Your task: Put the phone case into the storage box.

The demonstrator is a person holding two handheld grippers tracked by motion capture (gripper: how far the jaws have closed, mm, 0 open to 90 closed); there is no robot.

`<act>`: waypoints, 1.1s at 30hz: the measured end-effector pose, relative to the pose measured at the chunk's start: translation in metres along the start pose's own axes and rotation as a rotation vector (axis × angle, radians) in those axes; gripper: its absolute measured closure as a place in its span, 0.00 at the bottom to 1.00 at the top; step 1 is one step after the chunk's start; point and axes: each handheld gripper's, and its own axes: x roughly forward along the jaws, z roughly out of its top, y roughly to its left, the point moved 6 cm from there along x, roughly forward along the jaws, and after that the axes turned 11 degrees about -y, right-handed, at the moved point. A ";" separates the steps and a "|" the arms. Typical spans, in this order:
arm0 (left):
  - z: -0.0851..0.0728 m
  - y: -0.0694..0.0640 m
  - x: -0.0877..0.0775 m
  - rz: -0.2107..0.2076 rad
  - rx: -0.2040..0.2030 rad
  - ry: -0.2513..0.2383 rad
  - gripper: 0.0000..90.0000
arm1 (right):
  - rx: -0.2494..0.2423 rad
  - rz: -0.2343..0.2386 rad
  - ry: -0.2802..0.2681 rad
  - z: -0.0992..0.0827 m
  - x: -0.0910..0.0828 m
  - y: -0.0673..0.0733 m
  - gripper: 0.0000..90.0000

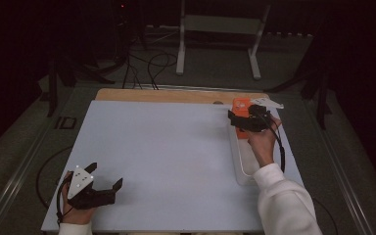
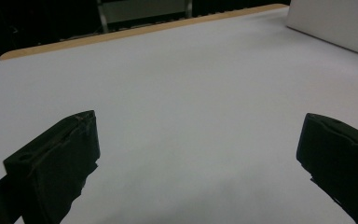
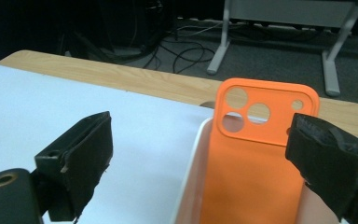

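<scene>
Your right gripper (image 1: 240, 120) reaches upper right, jaws apart over the orange case (image 3: 256, 154) in the tray (image 1: 239, 161); left gripper (image 1: 108, 183) rests lower left, jaws apart.

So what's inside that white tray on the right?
An orange phone case lies in the white tray, its camera-hole end propped on the far rim. The right tool hovers open over it. The tray floor beneath the case is covered.

Your high view looks forward and down over the whole table (image 1: 176, 147). Your right gripper view sits close behind the orange phone case (image 3: 256, 154), shared with it.
</scene>
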 end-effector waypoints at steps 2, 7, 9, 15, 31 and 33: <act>0.000 0.000 0.000 0.000 -0.001 -0.001 0.00 | 0.001 0.005 -0.002 0.000 -0.001 0.001 0.08; 0.000 0.000 0.000 0.000 -0.002 -0.001 0.00 | 0.005 0.028 -0.012 -0.001 -0.009 0.005 0.08; 0.000 0.000 0.000 -0.001 0.000 0.000 0.00 | 0.004 0.038 -0.014 -0.002 -0.012 0.007 0.08; 0.000 0.000 0.001 -0.003 0.000 0.001 0.00 | 0.004 0.075 -0.022 -0.003 -0.022 0.014 0.08; 0.001 -0.002 0.002 -0.014 0.000 0.003 0.00 | -0.008 0.190 -0.051 -0.013 -0.063 0.032 0.08; 0.002 -0.001 0.002 -0.017 0.003 0.005 0.00 | -0.014 0.197 -0.048 -0.016 -0.068 0.033 0.08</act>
